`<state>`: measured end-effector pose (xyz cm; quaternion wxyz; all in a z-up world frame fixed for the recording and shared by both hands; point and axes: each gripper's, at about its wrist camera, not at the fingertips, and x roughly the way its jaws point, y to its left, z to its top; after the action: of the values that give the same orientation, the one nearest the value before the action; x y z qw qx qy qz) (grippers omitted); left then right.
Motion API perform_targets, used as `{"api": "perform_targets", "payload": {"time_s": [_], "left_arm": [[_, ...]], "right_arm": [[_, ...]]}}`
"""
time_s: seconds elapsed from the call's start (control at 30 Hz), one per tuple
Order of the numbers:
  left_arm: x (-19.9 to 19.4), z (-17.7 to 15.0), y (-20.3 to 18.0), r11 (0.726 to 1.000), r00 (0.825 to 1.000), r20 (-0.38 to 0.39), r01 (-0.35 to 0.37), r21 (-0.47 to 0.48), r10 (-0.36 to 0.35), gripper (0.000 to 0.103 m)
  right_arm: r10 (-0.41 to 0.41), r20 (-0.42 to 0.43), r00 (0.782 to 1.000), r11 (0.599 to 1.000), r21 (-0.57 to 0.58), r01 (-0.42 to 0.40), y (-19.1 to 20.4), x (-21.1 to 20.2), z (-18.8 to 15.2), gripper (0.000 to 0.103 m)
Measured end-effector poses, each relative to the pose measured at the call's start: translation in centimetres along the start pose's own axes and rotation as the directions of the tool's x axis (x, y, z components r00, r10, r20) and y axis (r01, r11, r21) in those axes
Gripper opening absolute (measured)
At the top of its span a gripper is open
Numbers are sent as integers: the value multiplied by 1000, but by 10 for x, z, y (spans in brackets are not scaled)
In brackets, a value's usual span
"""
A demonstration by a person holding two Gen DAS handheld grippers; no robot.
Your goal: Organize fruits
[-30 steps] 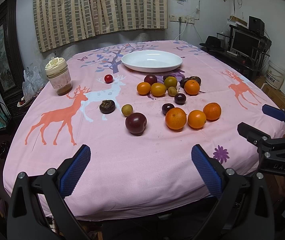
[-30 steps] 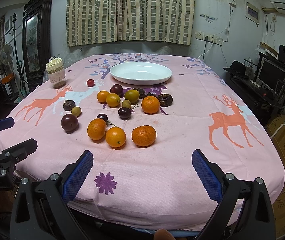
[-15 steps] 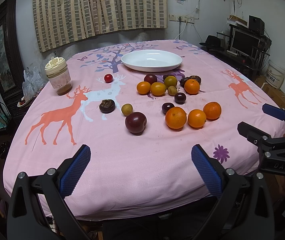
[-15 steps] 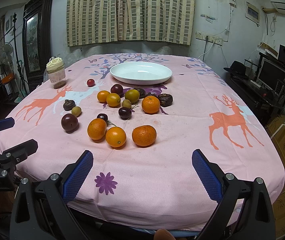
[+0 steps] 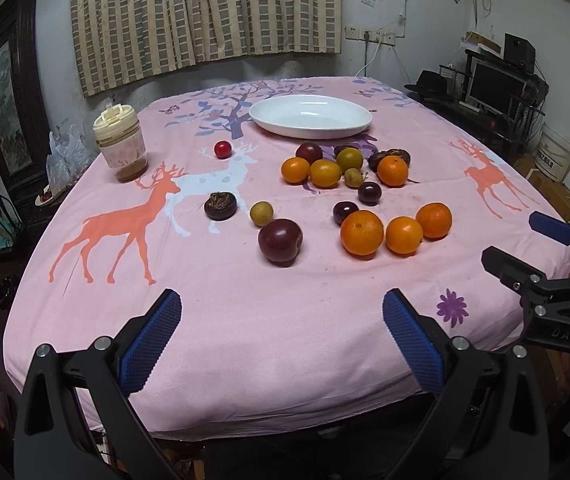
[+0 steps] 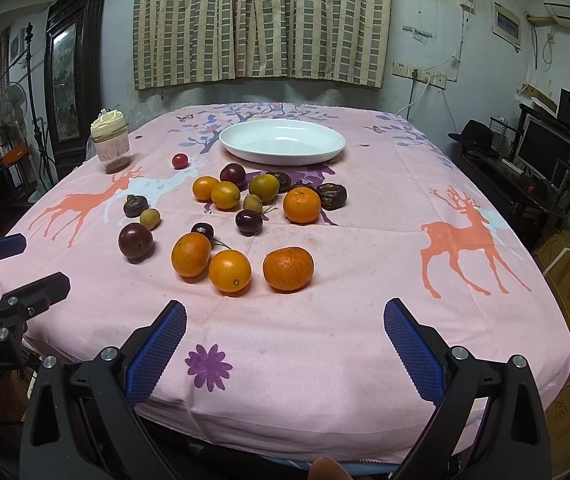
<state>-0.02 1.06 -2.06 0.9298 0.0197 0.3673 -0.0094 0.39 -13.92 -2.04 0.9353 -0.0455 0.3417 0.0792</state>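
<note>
**Friend:** Where are your two grippers?

**Me:** Both sit low at the near edge of the tabletop (image 5: pixel 269 320), side by side and level, looking across it. My left gripper (image 5: pixel 281 336) has its blue fingers (image 5: pixel 151 342) spread wide, and nothing is between them. My right gripper (image 6: pixel 285 340) is the same: fingers (image 6: pixel 413 350) wide apart, holding nothing. From the left camera I can see the right gripper off to the side, past the corner of the pink cloth (image 5: pixel 213 280).

**Friend:** And the fruit?

**Me:** All of it lies on the cloth, well ahead of my fingers. Closest to me are three oranges (image 6: pixel 229 270) in a row. The left two touch, and the third sits just beside them. A big dark plum (image 5: pixel 280 241) lies to their left, with a little yellow fruit (image 5: pixel 261 213) right behind it. Farther back is a bunch of small oranges (image 6: pixel 302 205) and dark and green ones. A tiny red fruit (image 5: pixel 223 149) sits alone near the white deer.

**Friend:** Where is the plate?

**Me:** The white plate (image 6: pixel 337 148) is at the far side, behind the fruit, with nothing in it. A jar (image 5: pixel 120 144) with a cream lid stands at the far left.
</note>
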Motion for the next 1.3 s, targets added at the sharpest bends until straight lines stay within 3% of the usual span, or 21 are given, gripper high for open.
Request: {"api": "perform_targets", "payload": {"time_s": [0.4,0.63,0.67,0.73,0.77,0.83,0.9,1.07,1.17,1.3], "left_arm": [[6,0,10,1000,1000,-23,1,-13,-1,99],[25,-2,20,999,998,-52,19,-34,-21,99],[29,-2,23,999,998,-63,24,-38,-26,99],[35,-1,26,998,996,-76,34,-49,-38,98],[38,-1,28,998,996,-79,39,-57,-44,97],[42,-1,30,997,995,-84,43,-58,-48,96],[45,0,31,998,995,-88,36,-49,-40,96],[53,1,39,997,994,-99,29,-68,-36,96],[54,1,42,998,995,-98,26,-65,-32,96],[56,4,42,999,996,-74,43,-32,-45,95]], "right_arm": [[8,-12,1000,1000,-11,-8,6,6,0,99],[90,-1,996,996,18,-90,-1,32,-7,99],[87,-16,996,996,11,-86,0,38,-8,96],[90,-44,995,996,9,-89,2,53,-9,77],[106,-58,993,994,19,-105,3,60,-9,74],[156,-88,984,987,43,-152,4,72,-9,55],[169,-82,982,986,20,-168,10,77,-6,48],[199,-87,976,979,-21,-201,25,87,4,46],[179,-91,980,982,-48,-184,32,96,6,37],[210,-70,975,977,-17,-211,26,86,8,36]]}}
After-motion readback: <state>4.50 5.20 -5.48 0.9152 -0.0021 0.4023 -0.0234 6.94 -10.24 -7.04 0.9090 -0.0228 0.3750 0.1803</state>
